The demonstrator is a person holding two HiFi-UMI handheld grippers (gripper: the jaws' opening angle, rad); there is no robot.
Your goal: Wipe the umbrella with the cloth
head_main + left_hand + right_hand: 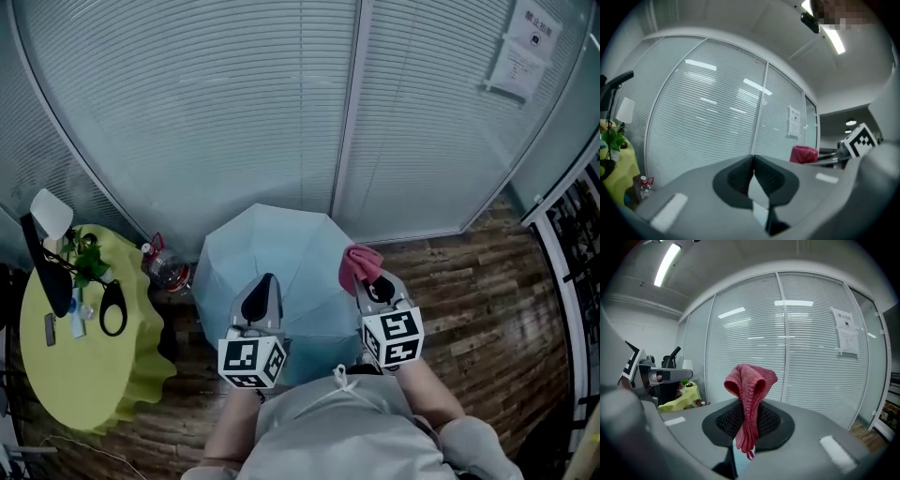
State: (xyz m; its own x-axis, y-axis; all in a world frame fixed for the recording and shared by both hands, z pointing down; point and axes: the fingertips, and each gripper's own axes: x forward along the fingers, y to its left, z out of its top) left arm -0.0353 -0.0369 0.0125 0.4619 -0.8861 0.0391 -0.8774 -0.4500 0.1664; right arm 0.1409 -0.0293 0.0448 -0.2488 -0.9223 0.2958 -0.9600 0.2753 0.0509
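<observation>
A pale blue umbrella (281,267) stands open on the wooden floor, canopy up, in front of the person. My left gripper (262,292) hovers over its near left panel with the pads pressed together and nothing seen between them; in the left gripper view (753,161) the pads meet at the tips. My right gripper (372,284) is over the canopy's right edge, shut on a red cloth (358,264). The cloth (750,392) sticks up bunched above the pads, with a tail hanging below them. From the left gripper view the cloth (804,153) shows at the right.
A round table with a yellow-green cover (66,375) stands at the left, carrying a plant, a lamp and dark items. A bottle (169,274) sits on the floor between table and umbrella. A curved glass wall with blinds (281,112) is behind; shelving (577,253) is at the right.
</observation>
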